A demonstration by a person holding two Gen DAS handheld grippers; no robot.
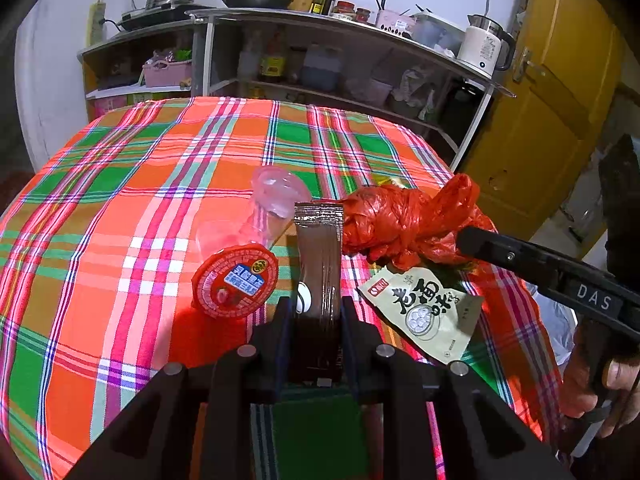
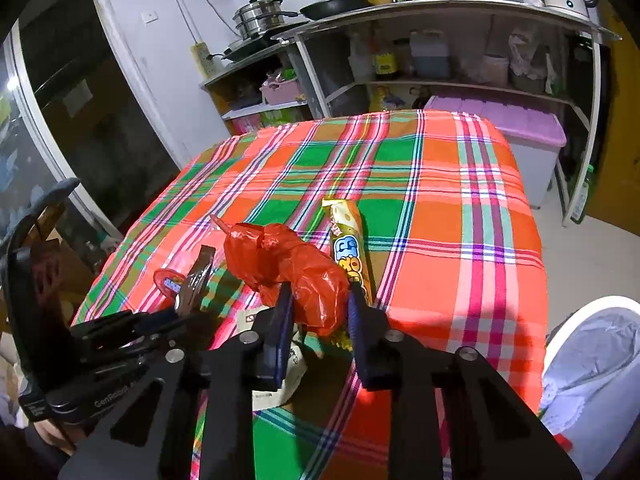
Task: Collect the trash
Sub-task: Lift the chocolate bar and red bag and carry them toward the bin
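Observation:
My left gripper (image 1: 316, 304) is shut on a long brown sachet (image 1: 318, 248), which sticks up and forward from between its jaws. A crumpled red plastic bag (image 2: 280, 260) lies on the plaid tablecloth (image 2: 440, 184), and my right gripper (image 2: 319, 296) is shut on its near end. The left wrist view shows the same bag (image 1: 400, 216) with a right finger (image 1: 480, 246) against it. Around it lie a red-lidded jelly cup (image 1: 236, 280), a clear plastic cup (image 1: 272, 200) on its side, a beige snack packet (image 1: 424, 308) and a yellow snack wrapper (image 2: 350, 248).
A white bin (image 2: 592, 360) with a pale liner stands off the table's right edge. Behind the table a metal shelf (image 1: 320, 20) carries pots, bottles and a kettle. A purple-lidded box (image 2: 520, 128) sits on the floor. A hand (image 1: 600, 392) holds the right gripper's handle.

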